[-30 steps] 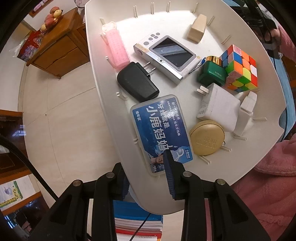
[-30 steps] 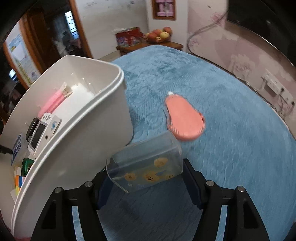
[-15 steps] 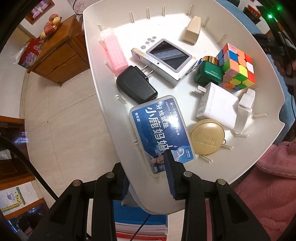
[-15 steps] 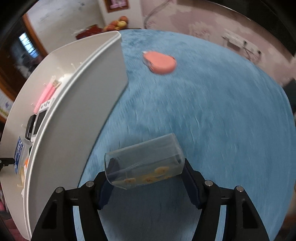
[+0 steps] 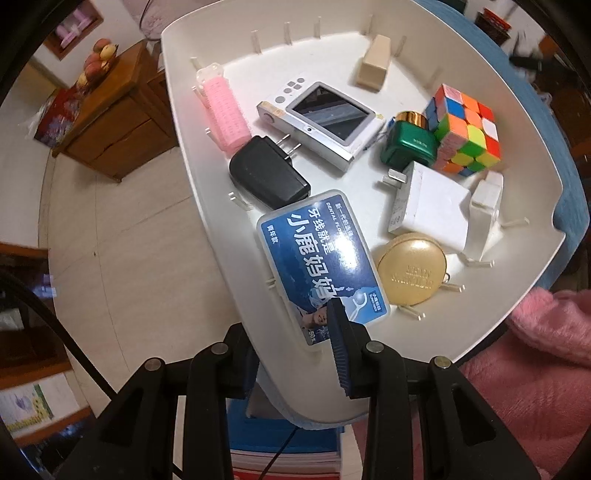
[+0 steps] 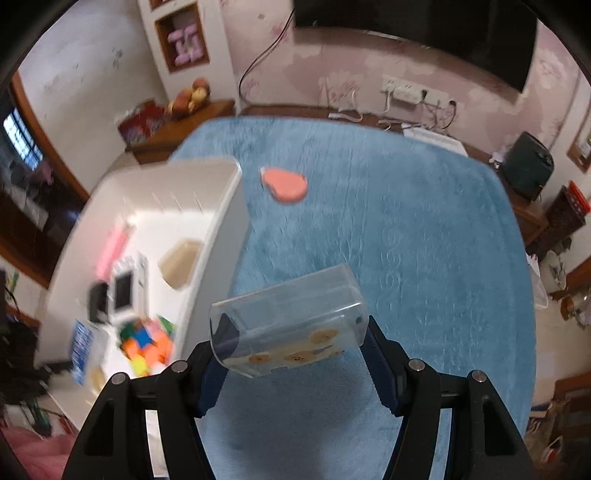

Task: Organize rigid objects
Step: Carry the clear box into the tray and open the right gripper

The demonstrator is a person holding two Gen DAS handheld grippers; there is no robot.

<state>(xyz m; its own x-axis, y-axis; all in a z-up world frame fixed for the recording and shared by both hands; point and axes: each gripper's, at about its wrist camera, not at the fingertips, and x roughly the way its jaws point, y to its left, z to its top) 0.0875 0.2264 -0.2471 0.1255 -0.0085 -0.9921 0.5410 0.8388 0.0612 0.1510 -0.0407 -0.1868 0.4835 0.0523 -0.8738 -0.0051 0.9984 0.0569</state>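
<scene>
Where it lies in the tray [image 5: 524, 288], the floss box [image 5: 321, 262] reads "DENTAL FLO…" (partly glared).

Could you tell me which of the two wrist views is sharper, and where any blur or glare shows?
Left wrist view: crisp, glare on the camera screen. Right wrist view: motion-blurred over the white tray; the clear box stays sharp in the right gripper.

From my left-hand feed I see a wooden cabinet [image 5: 107, 136] on a pale tiled floor [image 5: 122, 266], with a bowl of fruit [image 5: 99, 59] on top and a red packet [image 5: 55, 122] beside it. My right-hand feed shows a dark screen [image 6: 413, 33] on the pink wall, a white power strip [image 6: 410, 92] below it, and a wall niche [image 6: 183, 46].
</scene>
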